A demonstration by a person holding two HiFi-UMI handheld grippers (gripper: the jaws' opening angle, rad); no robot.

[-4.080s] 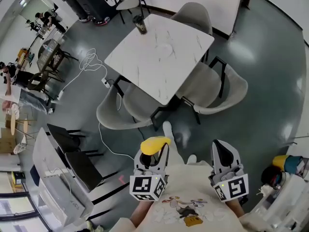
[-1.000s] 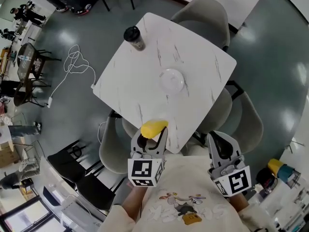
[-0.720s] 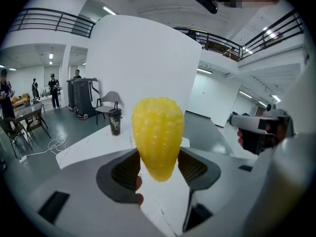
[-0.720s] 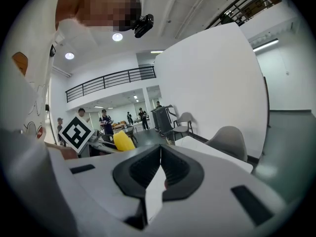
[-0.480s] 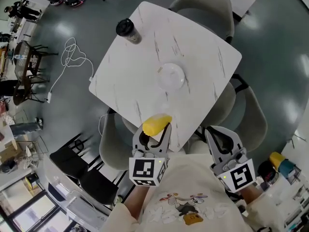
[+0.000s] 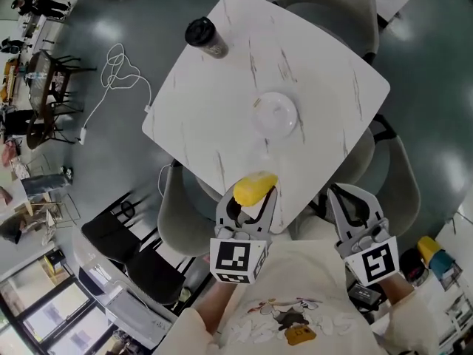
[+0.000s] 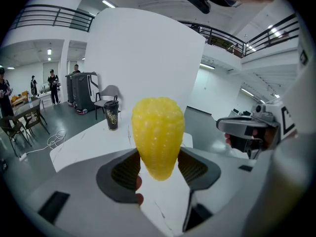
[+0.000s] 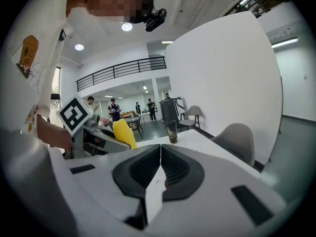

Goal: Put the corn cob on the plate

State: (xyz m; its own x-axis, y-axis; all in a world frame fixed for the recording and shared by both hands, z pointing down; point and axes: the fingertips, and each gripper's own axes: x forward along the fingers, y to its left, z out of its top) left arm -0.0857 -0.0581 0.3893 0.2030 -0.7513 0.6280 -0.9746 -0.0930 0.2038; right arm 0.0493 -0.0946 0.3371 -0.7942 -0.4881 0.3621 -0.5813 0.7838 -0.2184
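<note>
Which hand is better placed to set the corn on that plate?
Left. The left hand-held gripper clamps the corn cob, with the plate ahead; the right hand-held gripper is shut and empty.

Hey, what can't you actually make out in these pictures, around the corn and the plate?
- Plate: in the head view it is only a faint pale disc on the table. Its depth and contents are unclear, and neither gripper view shows it.
- Corn cob: the head view shows only its top. The rest sits between the left gripper fingers.
- Cup print: too small to read in every view.
- Chairs: head view, partly hidden under the tabletop.
</note>
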